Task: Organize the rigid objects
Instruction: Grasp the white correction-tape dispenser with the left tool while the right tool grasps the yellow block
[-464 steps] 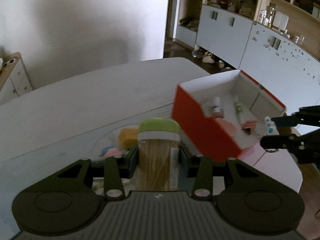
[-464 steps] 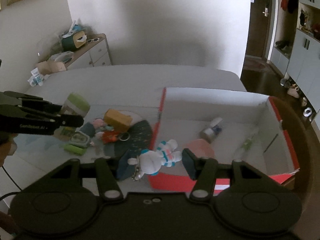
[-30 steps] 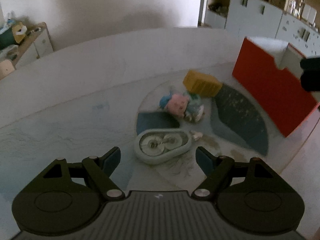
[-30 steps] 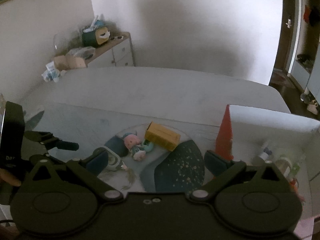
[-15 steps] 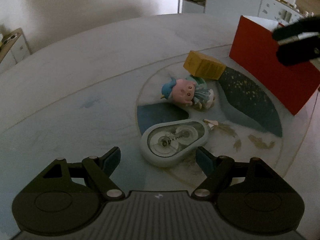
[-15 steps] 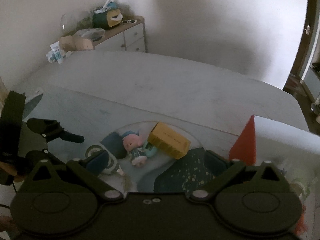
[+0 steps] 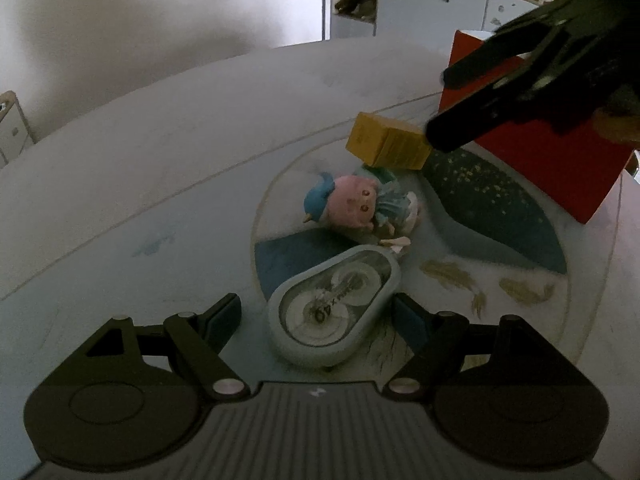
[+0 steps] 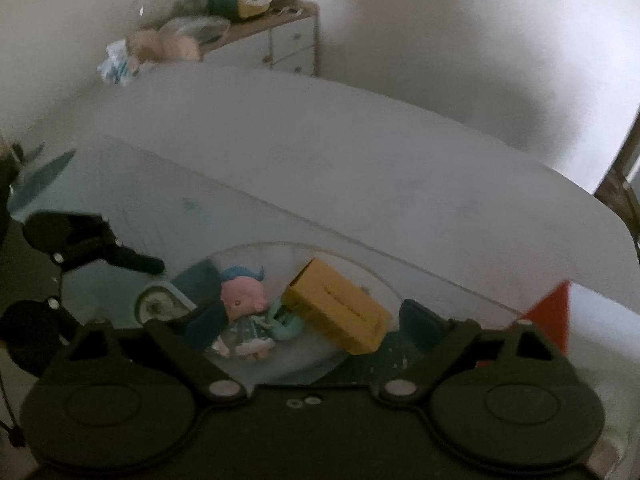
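A pale blue correction-tape dispenser (image 7: 334, 307) lies flat on the mat between the fingers of my open left gripper (image 7: 320, 316), apart from both pads. Beyond it lies a pink-faced doll (image 7: 360, 206) with a blue hat, then a yellow box (image 7: 386, 147). My right gripper (image 8: 310, 326) is open above the doll (image 8: 244, 308) and the yellow box (image 8: 338, 312); it shows in the left wrist view (image 7: 472, 100) as a dark shape over the yellow box. The red box (image 7: 552, 160) stands at the right.
The objects lie on a round patterned mat (image 7: 500, 208) on a pale table (image 7: 160, 152). A dresser (image 8: 280, 44) with clutter stands by the far wall. White cabinets (image 7: 432, 4) stand behind the table.
My left gripper has moved closer, so the tape dispenser now sits between its fingers. My right gripper has swung left and down from the red box to over the doll and yellow box.
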Demonstrator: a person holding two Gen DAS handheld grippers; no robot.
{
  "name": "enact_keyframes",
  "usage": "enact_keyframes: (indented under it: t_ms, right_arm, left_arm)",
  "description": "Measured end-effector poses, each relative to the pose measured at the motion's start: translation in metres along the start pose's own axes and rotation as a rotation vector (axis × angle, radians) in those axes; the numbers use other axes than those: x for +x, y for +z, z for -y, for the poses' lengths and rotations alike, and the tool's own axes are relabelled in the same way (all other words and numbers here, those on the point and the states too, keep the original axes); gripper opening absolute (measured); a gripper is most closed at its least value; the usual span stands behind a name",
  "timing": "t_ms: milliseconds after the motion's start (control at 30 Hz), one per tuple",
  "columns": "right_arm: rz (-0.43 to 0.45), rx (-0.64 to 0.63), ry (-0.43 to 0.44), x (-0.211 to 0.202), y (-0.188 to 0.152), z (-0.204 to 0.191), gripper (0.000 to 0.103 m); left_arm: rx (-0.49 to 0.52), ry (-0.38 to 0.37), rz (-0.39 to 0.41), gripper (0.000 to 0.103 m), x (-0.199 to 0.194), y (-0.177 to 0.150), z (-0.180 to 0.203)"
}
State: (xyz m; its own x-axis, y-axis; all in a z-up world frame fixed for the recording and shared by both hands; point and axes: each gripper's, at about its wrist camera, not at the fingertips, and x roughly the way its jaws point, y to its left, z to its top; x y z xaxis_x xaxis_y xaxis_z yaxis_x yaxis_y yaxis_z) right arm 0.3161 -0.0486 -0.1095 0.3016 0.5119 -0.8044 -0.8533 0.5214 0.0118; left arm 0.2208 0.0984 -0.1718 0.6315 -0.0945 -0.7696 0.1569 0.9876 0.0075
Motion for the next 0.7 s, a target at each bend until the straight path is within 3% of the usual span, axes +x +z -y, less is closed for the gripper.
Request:
enact_keyframes:
  t_ms: [500, 633, 700]
  right_arm:
    - [-0.058, -0.085, 0.018, 0.031, 0.011, 0.002, 0.077]
    - [-0.075, -0.063, 0.031, 0.033, 0.01, 0.004, 0.064]
    - [-0.076, -0.065, 0.028, 0.031, 0.008, 0.003, 0.064]
  left_arm:
    - [0.0, 0.005, 0.037, 0.082, 0.003, -0.002, 0.003]
    - [0.003, 0.003, 0.04, 0.075, 0.002, -0.002, 0.005]
    - [0.008, 0.001, 0.042, 0.07, 0.001, -0.003, 0.007]
